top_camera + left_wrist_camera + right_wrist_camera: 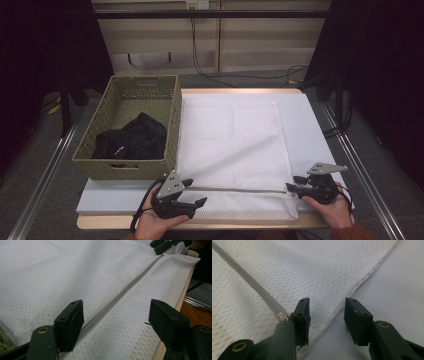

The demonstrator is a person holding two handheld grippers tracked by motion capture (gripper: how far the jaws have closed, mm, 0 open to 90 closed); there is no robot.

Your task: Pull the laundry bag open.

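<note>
bag [235, 145]: flat, right beside basket [170, 125]
zip [235, 190]: looks closed
left gripper [192, 192]: spread over zip
right gripper [295, 184]: spread, pinching nothing
left: unzip, load clothes [132, 137]

Count: 1 white mesh bag [232, 150] w/ 1 zipper [240, 190]; 1 wicker basket [97, 120]; 1 black garment [132, 137]; 2 grippers — left gripper [197, 192], right gripper [295, 184].

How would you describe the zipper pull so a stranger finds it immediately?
Start at the white mesh laundry bag lying flat on the table. Follow its grey zipper along the near edge to the right end. The small silver metal zipper pull sits there, the bag's one shiny part.
</note>
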